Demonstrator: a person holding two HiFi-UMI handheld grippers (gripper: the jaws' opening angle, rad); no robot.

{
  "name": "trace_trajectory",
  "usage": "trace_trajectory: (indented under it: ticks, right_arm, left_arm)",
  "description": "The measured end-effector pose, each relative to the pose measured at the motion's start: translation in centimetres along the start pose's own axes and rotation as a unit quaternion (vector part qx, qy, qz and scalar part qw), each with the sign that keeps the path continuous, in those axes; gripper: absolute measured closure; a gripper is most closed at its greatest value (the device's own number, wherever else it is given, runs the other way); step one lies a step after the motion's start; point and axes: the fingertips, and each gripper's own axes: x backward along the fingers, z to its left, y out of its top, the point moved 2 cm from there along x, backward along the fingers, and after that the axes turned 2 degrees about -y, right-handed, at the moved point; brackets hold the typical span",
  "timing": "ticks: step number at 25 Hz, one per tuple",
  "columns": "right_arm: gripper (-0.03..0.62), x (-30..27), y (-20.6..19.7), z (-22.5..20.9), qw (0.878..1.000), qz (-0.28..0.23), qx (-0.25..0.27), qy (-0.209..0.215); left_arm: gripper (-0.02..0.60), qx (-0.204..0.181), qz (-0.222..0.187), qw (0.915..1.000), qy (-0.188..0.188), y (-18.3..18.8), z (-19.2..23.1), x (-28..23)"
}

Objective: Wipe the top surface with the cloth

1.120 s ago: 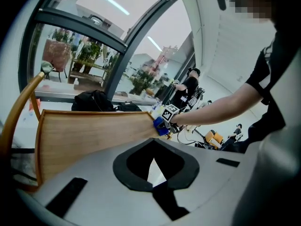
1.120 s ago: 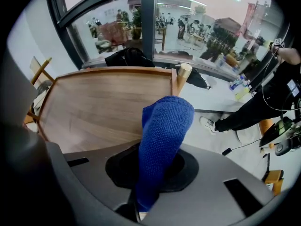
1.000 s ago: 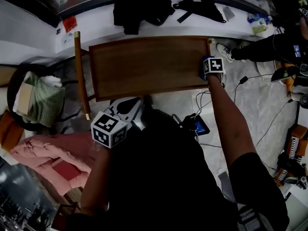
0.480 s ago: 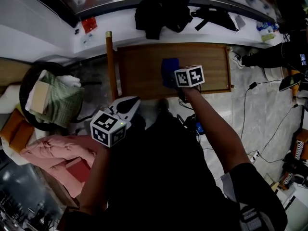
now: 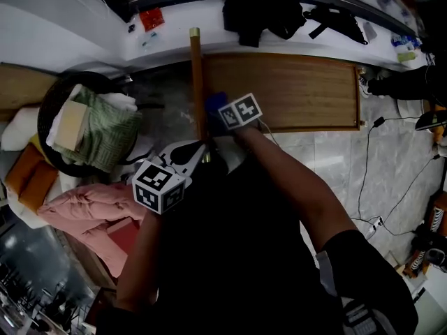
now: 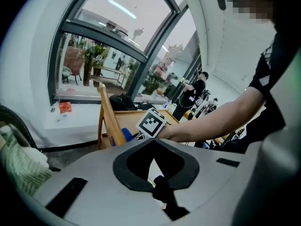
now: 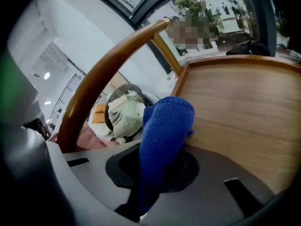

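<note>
The fingers of your right gripper (image 7: 160,173) are clamped on the blue cloth (image 7: 167,126), which bulges up out of them and presses on the wooden surface (image 7: 244,107) right beside the rail (image 7: 94,79). The fingers of your left gripper (image 6: 151,161) are closed together with nothing between them, held low by your body, on your side of the rail and apart from it.

A second ago your right gripper and the cloth sat at the end of the surface farthest from the rail. Half a second ago they were about midway along it. Now, in the head view, the blue cloth (image 5: 214,103) touches the corner nearest the rail (image 5: 197,82), so you have drawn it along the whole near edge of the wooden surface (image 5: 293,89). Your left gripper (image 5: 188,152) has kept its place throughout.

By count: two grippers, one cloth, one wooden surface, one rail standing along its end. On the far side of the rail from the surface sits one round basket (image 5: 43,121) filled with green and pale fabric, and nearer you than the basket lies one heap of pink fabric (image 5: 84,215). Beyond the rail's far end, a pile of black clothing (image 5: 265,9) lies on the white ledge.
</note>
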Motion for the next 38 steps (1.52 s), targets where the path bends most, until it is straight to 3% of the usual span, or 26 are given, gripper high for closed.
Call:
trace_trajectory:
  ticks: [5,14,38]
  right_arm:
    - [0.537,-0.5,-0.5,-0.6,1.000,0.005,0.011,0.002]
    - [0.537,1.1,-1.3,-2.6,0.999,0.022,0.028,-0.013]
    - [0.539,21.0,-8.7,-23.6,0.989,-0.038,-0.048,-0.137]
  left_arm:
    - [0.572,0.010,0.006,0.9999,-0.003,-1.4,0.4,0.4]
    - [0.572,-0.012,0.005,0.9998,-0.017,0.7,-1.9,-1.8]
    - [0.572,-0.023,0.023,0.9978,-0.058,2.7,-12.6,-15.2]
